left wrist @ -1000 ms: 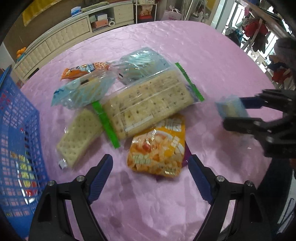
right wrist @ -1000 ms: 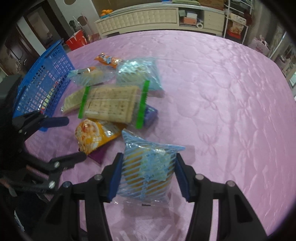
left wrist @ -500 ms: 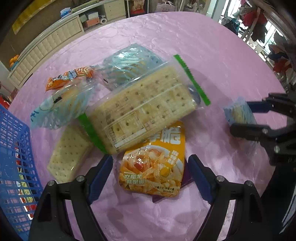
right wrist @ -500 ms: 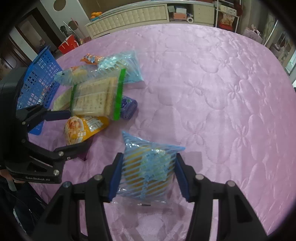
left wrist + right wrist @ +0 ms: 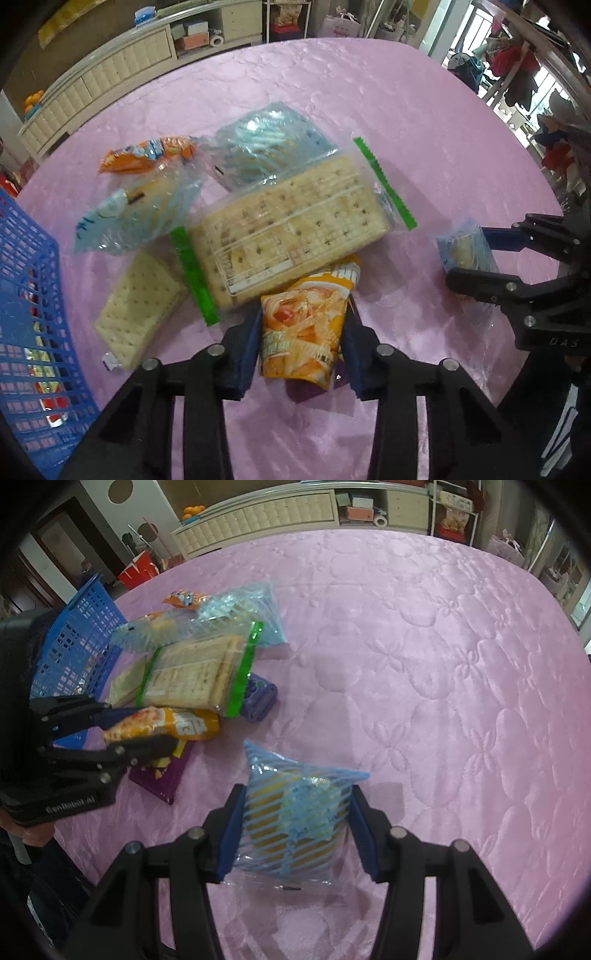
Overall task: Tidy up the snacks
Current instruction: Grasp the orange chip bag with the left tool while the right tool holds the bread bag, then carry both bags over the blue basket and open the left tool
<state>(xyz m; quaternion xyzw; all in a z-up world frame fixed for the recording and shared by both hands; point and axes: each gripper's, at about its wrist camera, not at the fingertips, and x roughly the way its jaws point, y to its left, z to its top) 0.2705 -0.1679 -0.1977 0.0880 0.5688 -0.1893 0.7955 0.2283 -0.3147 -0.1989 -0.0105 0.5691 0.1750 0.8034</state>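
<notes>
In the left wrist view, the left gripper (image 5: 301, 341) is pointing steeply down at the pink quilted tabletop (image 5: 406, 110), and its blue-padded jaws, which have just been closing, are pressing on both sides of a crinkled orange-yellow foil snack bag (image 5: 306, 325); the bag's far end is tucked under a large clear cracker pack with green sealed ends (image 5: 291, 229). A flat purple packet (image 5: 314, 391) is lying under the held bag. Further from the claw, toward the table's far edge, one small orange wrapper (image 5: 147, 155) and two pale blue striped bags (image 5: 136, 210) (image 5: 266, 144) are lying against the cracker pack, and one slim clear sleeve of plain crackers (image 5: 136, 306) is resting near the left edge beside one blue plastic lattice basket (image 5: 26, 332). At the right edge, the right gripper (image 5: 469, 254) is showing with a blue striped bag between its fingers. In the right wrist view, the right gripper (image 5: 295, 830) is gripping one blue-and-clear striped bag of yellow cakes (image 5: 295, 819), both pads pressing its sides, close to the table's near edge. At the left edge, the left gripper (image 5: 136, 727) is clamping the orange bag (image 5: 166, 725) beside the pile. One dark blue rolled packet (image 5: 260, 696) is peeking from under the cracker pack (image 5: 192, 675), with the basket (image 5: 77, 638) behind.
</notes>
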